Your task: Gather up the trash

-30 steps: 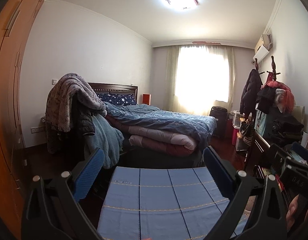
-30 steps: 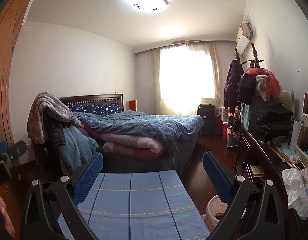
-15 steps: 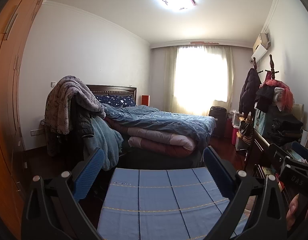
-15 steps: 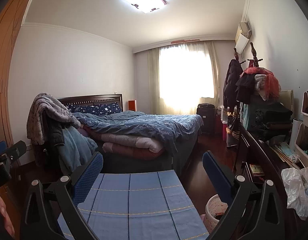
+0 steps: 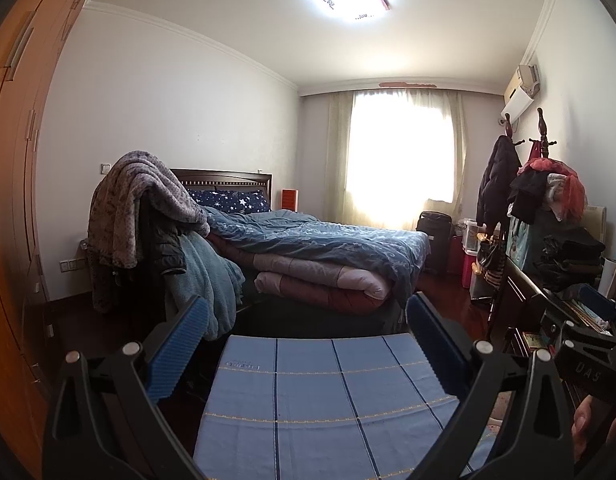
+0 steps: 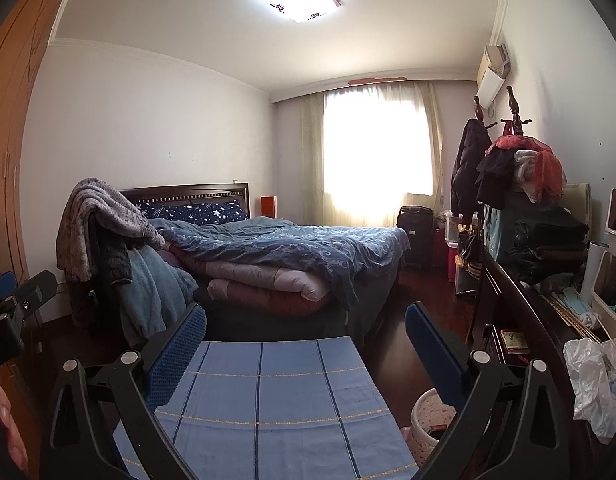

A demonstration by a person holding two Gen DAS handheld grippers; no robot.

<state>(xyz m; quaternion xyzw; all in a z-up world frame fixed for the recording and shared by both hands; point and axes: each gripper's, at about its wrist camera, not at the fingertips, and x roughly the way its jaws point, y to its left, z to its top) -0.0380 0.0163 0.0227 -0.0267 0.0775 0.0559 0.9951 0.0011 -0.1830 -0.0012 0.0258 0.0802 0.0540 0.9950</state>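
Observation:
My left gripper (image 5: 308,344) is open and empty, held above a blue checked cloth surface (image 5: 327,400). My right gripper (image 6: 306,348) is open and empty above the same cloth (image 6: 268,396). A crumpled white plastic bag (image 6: 597,380) lies on the dark dresser (image 6: 519,320) at the far right of the right wrist view. A small pale waste bin (image 6: 429,420) stands on the floor beside the cloth, just under the right finger. The right gripper also shows at the right edge of the left wrist view (image 5: 587,344).
A bed (image 5: 308,256) with blue and pink quilts fills the middle of the room. A chair heaped with blankets (image 5: 148,216) stands left of it. An orange wardrobe (image 5: 12,200) lines the left. A coat rack (image 6: 471,168) and piled clothes (image 6: 543,240) stand along the right wall.
Both views have drifted only slightly; the grippers stay open and empty over the blue cloth.

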